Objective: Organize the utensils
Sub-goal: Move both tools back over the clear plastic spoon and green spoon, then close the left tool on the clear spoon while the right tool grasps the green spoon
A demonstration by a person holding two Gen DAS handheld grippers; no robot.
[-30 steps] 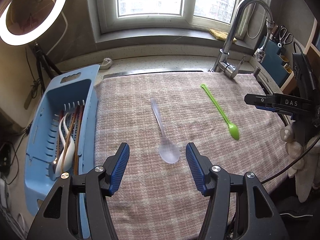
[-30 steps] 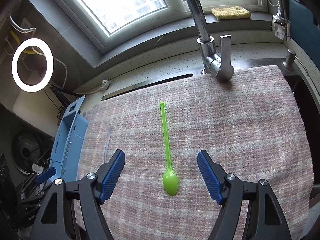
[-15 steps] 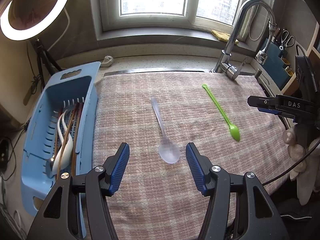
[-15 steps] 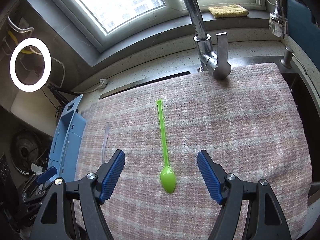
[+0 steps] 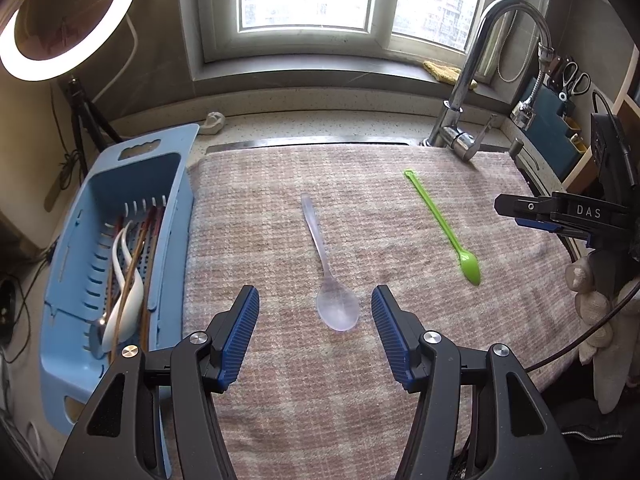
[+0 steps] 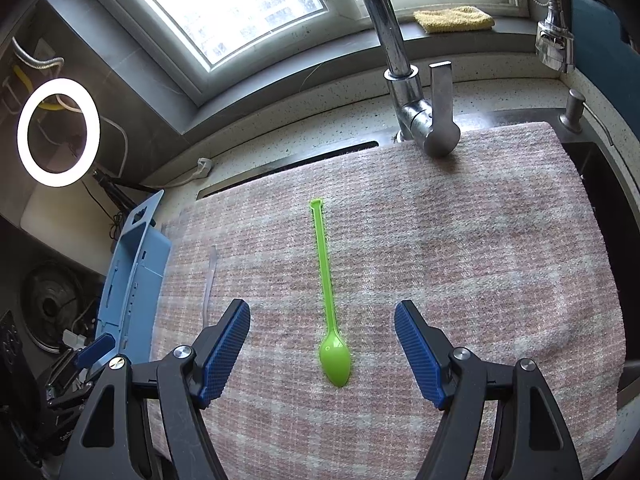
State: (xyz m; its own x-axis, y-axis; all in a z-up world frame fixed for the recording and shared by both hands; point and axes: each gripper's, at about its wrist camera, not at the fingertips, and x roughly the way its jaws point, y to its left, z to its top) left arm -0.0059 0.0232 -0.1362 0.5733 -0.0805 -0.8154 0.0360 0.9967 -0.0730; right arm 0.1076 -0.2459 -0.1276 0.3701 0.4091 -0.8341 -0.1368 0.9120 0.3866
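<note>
Left wrist view: compared with a second ago, our left tool (image 5: 316,312) has not shifted, jaws apart and holding nothing. The clear spoon (image 5: 326,274) lies flat on the checked cloth (image 5: 280,380), its bowl between our pads but touching neither. The blue basket (image 5: 116,196) sits along the cloth's left edge, with utensils inside. Bare cloth lies all around the spoon.

Right wrist view: same story, no change from before. Our right tool (image 6: 322,344) stands wide open and empty, the green spoon (image 6: 329,308) lying on the cloth with its bowl between the pads, handle towards the faucet (image 6: 416,116). There is open cloth to the right, up to the table's edge.
</note>
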